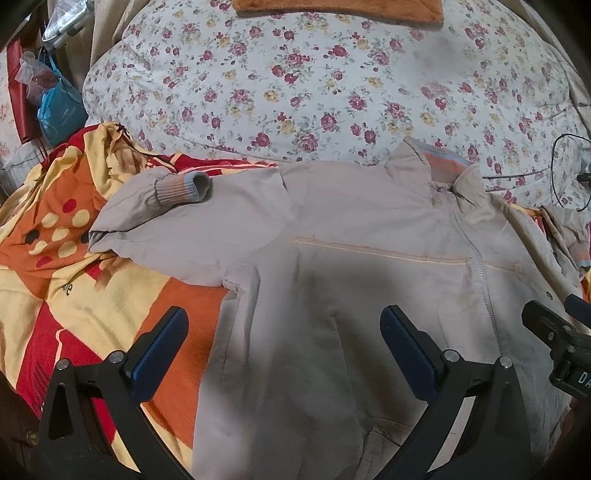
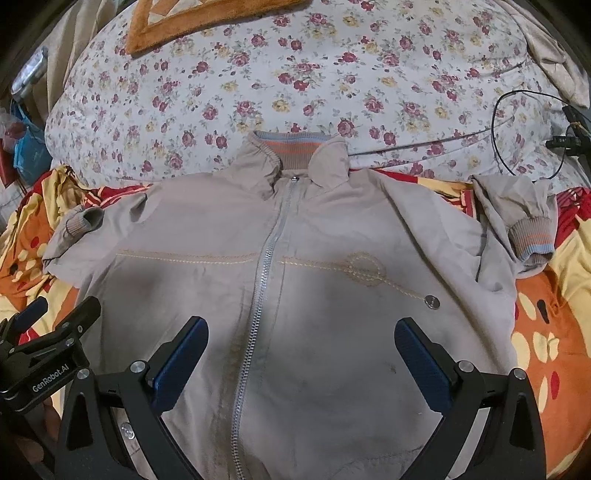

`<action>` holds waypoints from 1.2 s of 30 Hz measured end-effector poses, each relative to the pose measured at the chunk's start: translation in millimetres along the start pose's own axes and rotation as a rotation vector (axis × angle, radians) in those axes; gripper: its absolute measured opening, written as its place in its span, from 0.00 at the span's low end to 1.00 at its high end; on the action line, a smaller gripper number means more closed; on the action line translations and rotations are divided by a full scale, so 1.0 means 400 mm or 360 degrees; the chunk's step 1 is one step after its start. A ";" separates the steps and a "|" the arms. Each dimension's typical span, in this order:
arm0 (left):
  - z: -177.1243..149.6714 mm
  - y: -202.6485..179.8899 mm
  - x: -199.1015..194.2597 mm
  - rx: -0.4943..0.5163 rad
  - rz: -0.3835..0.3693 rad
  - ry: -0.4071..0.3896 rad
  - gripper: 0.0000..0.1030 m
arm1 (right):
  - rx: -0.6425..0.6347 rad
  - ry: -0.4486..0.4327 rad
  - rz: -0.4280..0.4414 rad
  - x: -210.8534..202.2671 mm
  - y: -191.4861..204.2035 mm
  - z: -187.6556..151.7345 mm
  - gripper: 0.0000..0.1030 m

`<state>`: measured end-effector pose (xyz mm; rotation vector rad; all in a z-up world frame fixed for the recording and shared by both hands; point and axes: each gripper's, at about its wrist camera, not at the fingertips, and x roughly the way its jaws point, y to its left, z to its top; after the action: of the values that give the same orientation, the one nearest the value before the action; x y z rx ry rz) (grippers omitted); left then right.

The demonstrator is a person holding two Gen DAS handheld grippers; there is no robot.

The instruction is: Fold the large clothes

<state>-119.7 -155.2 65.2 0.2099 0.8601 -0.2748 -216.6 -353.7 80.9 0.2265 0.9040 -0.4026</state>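
Observation:
A beige zip-up jacket [image 2: 295,277] lies front up and zipped on a bed, collar away from me; it also shows in the left wrist view [image 1: 351,258]. Its left sleeve [image 1: 162,206] is folded in, cuff [image 1: 184,188] near the shoulder. Its right sleeve [image 2: 517,221] lies bunched at the right, striped cuff [image 2: 532,240] down. My left gripper [image 1: 284,354] is open above the jacket's left side, holding nothing. My right gripper [image 2: 303,362] is open above the lower chest by the zipper [image 2: 258,295], holding nothing.
An orange, red and yellow blanket [image 1: 74,277] lies under the jacket. A floral quilt [image 2: 295,85] is heaped behind the collar, with an orange mat [image 2: 192,18] on it. A black cable [image 2: 524,122] lies at the far right. Bags [image 1: 55,103] hang at the far left.

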 end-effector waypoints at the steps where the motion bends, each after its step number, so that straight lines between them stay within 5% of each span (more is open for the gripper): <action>1: 0.000 0.001 0.001 0.0000 0.0000 0.0000 1.00 | -0.0008 0.0001 -0.0006 0.001 0.003 0.001 0.98; 36: 0.020 0.040 0.021 -0.0033 0.0037 0.0005 1.00 | -0.0036 0.0025 0.0034 0.039 0.044 0.023 0.98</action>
<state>-103.6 -143.6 65.2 0.2010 0.8629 -0.2437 -194.0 -344.8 74.5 0.2189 0.9201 -0.3709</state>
